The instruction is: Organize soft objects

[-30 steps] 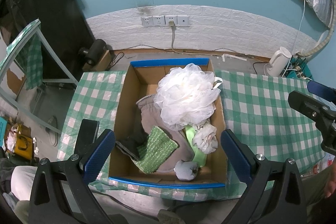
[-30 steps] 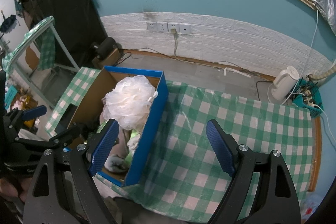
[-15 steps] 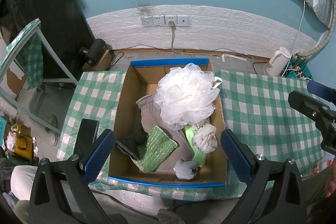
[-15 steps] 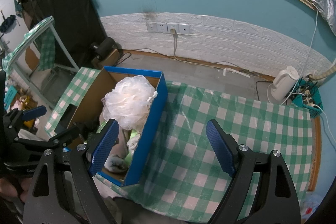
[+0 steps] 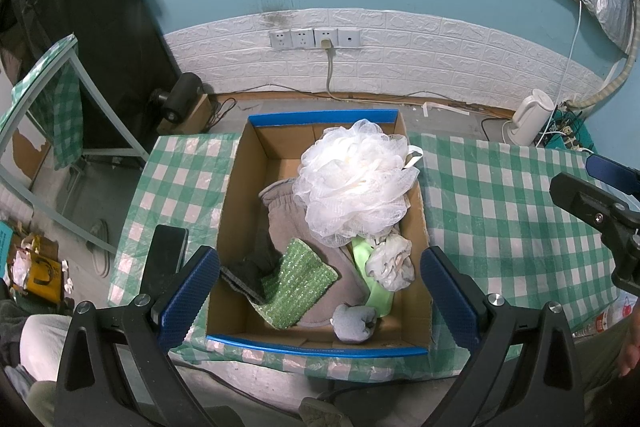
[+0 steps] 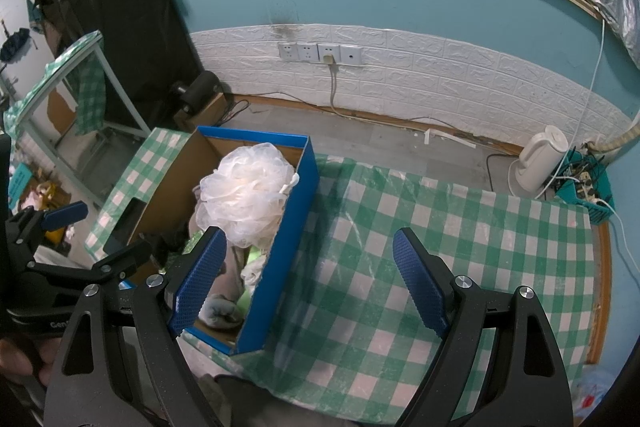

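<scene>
Overall: every soft thing in view lies inside the cardboard box point(image 5: 240, 203), which stands on the table point(image 5: 500, 211) with its green-checked cloth.
Box: open-topped, blue-edged, brown inside; the blue outer wall shows in the right wrist view point(image 6: 280, 259).
Bath pouf point(image 5: 354, 189): white mesh, at the box's far right, resting on the grey cloth; also seen at point(image 6: 244, 193).
Grey cloth point(image 5: 288, 223): spread over the box floor, under most of the other things.
Green knit cloth point(image 5: 294, 283): near the box's front left, lying on the grey cloth.
Dark cloth point(image 5: 250, 273): just left of the green knit cloth, touching it.
Light green piece point(image 5: 374, 293): by the box's right wall, partly under the crumpled white rag point(image 5: 390, 263).
Small grey bundle point(image 5: 354, 321): at the box's front edge.
Phone point(image 5: 166, 259): dark, flat on the table just left of the box.
Left gripper point(image 5: 320, 291): spread wide, holding nothing, above the box's front half.
Right gripper point(image 6: 308, 279): spread wide, holding nothing, above the box's right wall and the table beside it.
</scene>
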Demonstrator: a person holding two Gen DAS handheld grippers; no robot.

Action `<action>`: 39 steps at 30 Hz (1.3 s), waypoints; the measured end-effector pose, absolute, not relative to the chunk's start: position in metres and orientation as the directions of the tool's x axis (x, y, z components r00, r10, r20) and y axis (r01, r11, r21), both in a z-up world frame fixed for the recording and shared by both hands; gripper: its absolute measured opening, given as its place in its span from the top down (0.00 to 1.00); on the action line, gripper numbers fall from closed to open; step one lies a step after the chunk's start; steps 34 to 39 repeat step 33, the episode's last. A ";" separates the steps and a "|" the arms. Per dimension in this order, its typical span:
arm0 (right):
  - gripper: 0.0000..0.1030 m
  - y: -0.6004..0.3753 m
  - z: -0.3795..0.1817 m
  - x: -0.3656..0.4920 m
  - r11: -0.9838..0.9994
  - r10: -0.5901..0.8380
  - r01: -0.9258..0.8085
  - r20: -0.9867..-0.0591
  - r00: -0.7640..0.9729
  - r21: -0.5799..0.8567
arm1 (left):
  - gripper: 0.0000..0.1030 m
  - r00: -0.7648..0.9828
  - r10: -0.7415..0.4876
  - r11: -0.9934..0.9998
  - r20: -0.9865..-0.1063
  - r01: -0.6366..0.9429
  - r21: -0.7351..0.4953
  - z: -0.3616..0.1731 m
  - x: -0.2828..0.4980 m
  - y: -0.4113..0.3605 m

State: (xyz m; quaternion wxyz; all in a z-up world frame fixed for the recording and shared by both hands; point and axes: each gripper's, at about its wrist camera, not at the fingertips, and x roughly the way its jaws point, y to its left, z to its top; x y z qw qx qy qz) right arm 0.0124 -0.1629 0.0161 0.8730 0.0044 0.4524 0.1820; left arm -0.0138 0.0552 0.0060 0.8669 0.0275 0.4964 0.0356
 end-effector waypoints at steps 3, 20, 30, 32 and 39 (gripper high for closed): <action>0.17 -0.163 0.016 0.012 0.934 0.322 -0.314 -0.788 0.525 0.172 | 0.02 0.503 0.086 0.996 -0.860 -0.034 0.080 0.006 -0.014 0.055; 0.17 -0.163 0.016 0.012 0.934 0.321 -0.314 -0.788 0.525 0.171 | 0.02 0.502 0.087 0.996 -0.860 -0.034 0.081 0.005 -0.014 0.056; 0.17 -0.163 0.016 0.012 0.934 0.321 -0.314 -0.788 0.525 0.171 | 0.02 0.502 0.087 0.996 -0.860 -0.034 0.081 0.005 -0.015 0.056; 0.17 -0.163 0.016 0.012 0.934 0.321 -0.314 -0.788 0.525 0.171 | 0.02 0.500 0.086 0.996 -0.862 -0.034 0.080 0.005 -0.015 0.056; 0.17 -0.163 0.016 0.012 0.934 0.321 -0.315 -0.788 0.525 0.171 | 0.02 0.498 0.085 0.996 -0.863 -0.035 0.079 0.005 -0.015 0.056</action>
